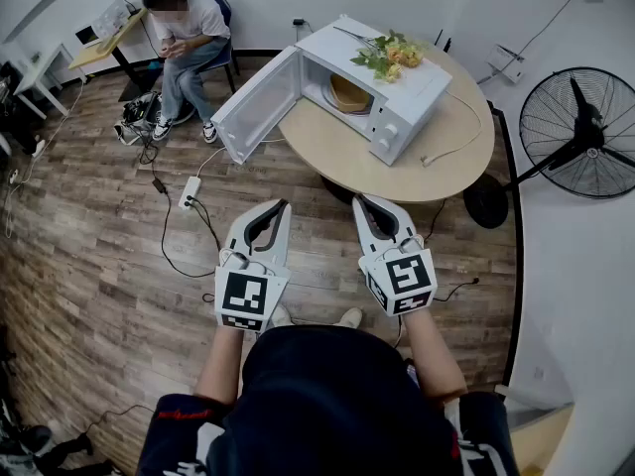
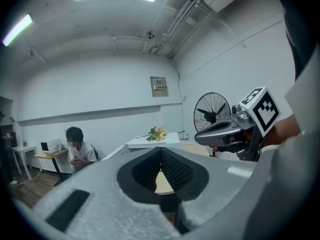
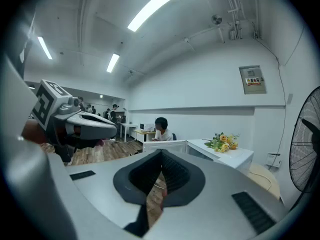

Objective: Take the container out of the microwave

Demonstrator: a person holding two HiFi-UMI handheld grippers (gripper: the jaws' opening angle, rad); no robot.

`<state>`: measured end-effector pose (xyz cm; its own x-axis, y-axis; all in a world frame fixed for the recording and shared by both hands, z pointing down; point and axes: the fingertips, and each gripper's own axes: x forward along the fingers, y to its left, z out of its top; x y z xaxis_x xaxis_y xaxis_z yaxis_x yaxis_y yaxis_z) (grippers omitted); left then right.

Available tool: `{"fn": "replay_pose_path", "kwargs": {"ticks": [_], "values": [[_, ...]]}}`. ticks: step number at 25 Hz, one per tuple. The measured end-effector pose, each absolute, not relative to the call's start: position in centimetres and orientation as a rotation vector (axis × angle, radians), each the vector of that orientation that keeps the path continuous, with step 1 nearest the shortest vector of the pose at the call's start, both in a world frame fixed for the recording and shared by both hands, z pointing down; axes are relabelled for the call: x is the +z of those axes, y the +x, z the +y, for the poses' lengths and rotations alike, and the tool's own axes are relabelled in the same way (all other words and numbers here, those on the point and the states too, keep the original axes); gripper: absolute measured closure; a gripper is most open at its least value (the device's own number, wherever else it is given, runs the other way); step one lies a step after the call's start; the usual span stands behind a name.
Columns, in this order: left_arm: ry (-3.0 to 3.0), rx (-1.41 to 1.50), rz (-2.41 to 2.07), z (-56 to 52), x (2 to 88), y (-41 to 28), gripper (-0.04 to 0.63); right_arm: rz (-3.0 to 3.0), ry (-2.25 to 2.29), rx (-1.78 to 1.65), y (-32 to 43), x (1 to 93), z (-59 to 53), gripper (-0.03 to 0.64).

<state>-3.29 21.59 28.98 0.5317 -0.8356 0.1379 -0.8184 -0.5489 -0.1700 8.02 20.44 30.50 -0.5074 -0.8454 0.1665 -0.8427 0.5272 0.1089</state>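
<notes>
The container (image 1: 349,93) sits inside the microwave (image 1: 402,107), just behind the cavity mouth, on the round worktop (image 1: 337,157). The microwave door (image 1: 260,102) swings wide to the left, and its far edge overhangs the worktop rim. The left tongs (image 1: 282,206) and right tongs (image 1: 363,202) are both clenched on nothing. They are side by side above the wood floor (image 1: 99,266), short of the worktop's near edge. A standing fan (image 1: 580,132) flanks the right, and a power strip (image 1: 190,190) lies on the floor to the left.
</notes>
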Motion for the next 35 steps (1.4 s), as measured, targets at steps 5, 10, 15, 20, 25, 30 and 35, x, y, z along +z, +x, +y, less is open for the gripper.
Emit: {"fn": "replay_pose_path", "kwargs": {"ticks": [5, 10, 15, 20, 25, 30, 35], "values": [[-2.68, -0.311, 1.452, 22.0, 29.1, -3.0, 0.581, -2.594, 1.436, 0.01, 8.2, 30.4, 20.9, 0.611], [-2.681, -0.32, 1.469, 21.8, 29.4, -1.7, 0.581, -2.601, 1.407, 0.018, 9.3, 30.7, 21.0, 0.609], [-2.681, -0.329, 1.479, 21.7, 29.9, 1.4, 0.581, -2.608, 1.38, 0.021, 12.2, 31.2, 20.8, 0.61], [-2.683, -0.352, 1.498, 22.2, 31.1, 5.0, 0.581, -2.623, 1.342, 0.059, 15.9, 32.4, 21.0, 0.611], [-2.665, -0.423, 1.504, 22.3, 32.1, 7.4, 0.581, -2.634, 1.31, 0.076, 18.1, 33.3, 21.0, 0.61], [-2.689, -0.432, 1.495, 21.4, 32.2, 8.9, 0.581, -2.635, 1.3, 0.099, 19.1, 33.9, 20.2, 0.61], [-2.728, -0.407, 1.455, 19.3, 32.2, 9.8, 0.581, -2.63, 1.292, 0.096, 18.6, 34.1, 18.4, 0.609]]}}
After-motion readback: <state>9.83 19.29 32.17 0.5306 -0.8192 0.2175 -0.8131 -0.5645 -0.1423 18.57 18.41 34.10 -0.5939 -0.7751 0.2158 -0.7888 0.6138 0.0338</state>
